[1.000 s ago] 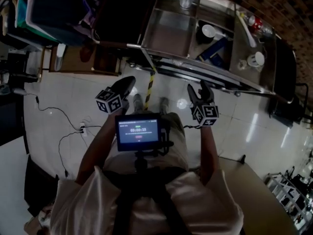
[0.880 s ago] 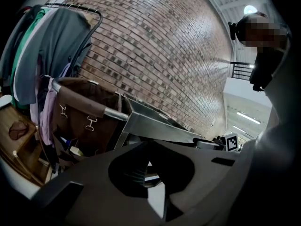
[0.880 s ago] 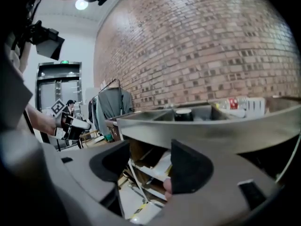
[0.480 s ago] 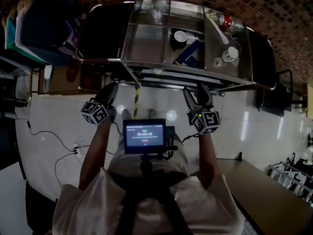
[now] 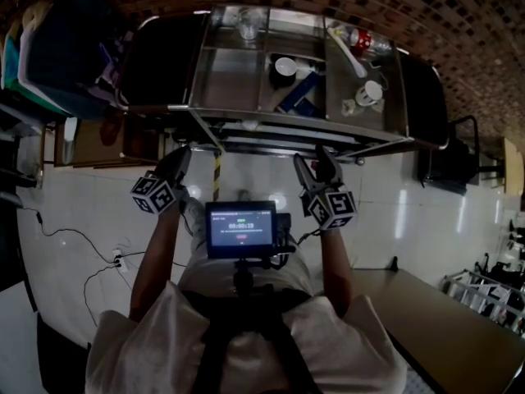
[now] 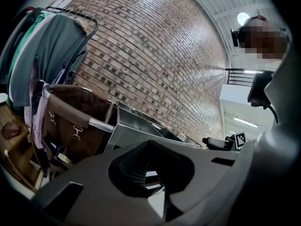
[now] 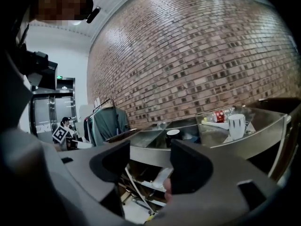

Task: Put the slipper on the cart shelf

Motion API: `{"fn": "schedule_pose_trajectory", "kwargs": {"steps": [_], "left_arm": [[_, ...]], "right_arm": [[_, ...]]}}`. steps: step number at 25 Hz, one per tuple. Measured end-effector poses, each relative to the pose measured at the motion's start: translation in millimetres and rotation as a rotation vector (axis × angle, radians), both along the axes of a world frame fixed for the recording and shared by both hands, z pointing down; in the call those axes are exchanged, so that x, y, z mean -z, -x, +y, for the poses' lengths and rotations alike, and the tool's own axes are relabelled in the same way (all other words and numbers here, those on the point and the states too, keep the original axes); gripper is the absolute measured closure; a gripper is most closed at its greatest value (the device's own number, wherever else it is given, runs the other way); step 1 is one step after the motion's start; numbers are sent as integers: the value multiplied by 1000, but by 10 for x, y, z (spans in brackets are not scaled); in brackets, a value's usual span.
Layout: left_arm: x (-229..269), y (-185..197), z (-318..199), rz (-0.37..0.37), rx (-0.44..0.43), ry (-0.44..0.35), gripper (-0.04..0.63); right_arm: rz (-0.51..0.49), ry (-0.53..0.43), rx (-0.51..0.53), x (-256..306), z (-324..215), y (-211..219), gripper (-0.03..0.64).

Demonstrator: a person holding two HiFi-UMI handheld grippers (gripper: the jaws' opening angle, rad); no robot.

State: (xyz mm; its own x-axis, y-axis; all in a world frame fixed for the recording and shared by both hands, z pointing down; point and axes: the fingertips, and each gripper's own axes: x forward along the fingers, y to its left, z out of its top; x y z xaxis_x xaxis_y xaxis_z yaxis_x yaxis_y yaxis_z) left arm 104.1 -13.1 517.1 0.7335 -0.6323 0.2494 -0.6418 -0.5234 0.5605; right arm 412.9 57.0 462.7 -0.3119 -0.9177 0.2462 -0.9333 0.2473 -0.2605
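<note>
A steel cart [image 5: 320, 125] stands in front of me against the brick wall, with lower shelves under its top tray. I cannot make out a slipper for certain; something pale lies on a lower shelf [image 7: 160, 177]. My left gripper [image 5: 178, 161] hovers just short of the cart's front edge on the left, shut and empty; in the left gripper view [image 6: 150, 147] its jaws meet in front of the cart [image 6: 136, 126]. My right gripper [image 5: 313, 164] hovers at the front edge on the right. It stands open [image 7: 150, 159] with only the cart [image 7: 155, 152] seen through the gap.
The top tray holds a black mug [image 5: 285, 66], a white mug [image 5: 371, 93], a bottle [image 5: 361, 41] and a glass [image 5: 248, 25]. A brown hamper [image 6: 70, 121] and hung clothes [image 6: 42, 46] stand left. Cables [image 5: 82, 236] cross the floor; a table [image 5: 443, 318] sits at lower right.
Both grippers have risen and come closer to the cart's front edge. The view has swung so that the cart now lies squarely ahead.
</note>
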Motion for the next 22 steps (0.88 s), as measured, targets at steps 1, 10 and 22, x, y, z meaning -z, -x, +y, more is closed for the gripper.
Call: {"fn": "schedule_pose_trajectory", "kwargs": {"steps": [1,10,22], "left_arm": [[-23,4,4,3,2,6,595],[-110,118,-20,11,15,46,595],[-213,305,-80,4,51,81,595]], "right_arm": [[-7,0,0,-7,-5,5,328],[-59,27,-28,-119,-45,71,330],[-90,37,-24,-241,-214,203,337]]}}
